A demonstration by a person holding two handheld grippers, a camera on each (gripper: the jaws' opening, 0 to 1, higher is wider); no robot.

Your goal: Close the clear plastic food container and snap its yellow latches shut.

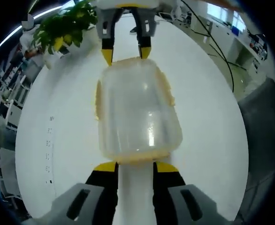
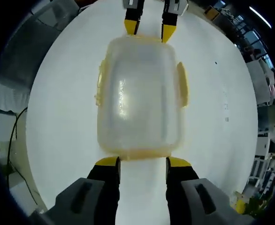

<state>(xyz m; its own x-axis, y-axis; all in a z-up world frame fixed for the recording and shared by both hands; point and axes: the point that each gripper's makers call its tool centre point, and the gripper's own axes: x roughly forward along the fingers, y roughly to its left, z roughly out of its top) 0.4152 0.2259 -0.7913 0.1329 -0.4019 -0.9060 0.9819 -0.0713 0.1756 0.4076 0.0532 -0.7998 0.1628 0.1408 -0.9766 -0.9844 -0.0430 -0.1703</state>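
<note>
White table (image 1: 212, 140), potted plant (image 1: 64, 26), cluttered workshop

White table (image 1: 212, 117), potted plant (image 1: 64, 26), cluttered desks (image 1: 240, 35).

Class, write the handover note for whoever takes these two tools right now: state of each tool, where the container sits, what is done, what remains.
Left tool: open, empty, yellow tips at one short end of the container.
Right tool: open, empty, tips at the opposite short end; it shows at the top of the left gripper view.
The clear container sits on the white table between the two tools, lid on top.
Yellow side latches stick out from the long sides; whether any is snapped cannot be told.
Left to do: press the lid down and snap the latches.
</note>
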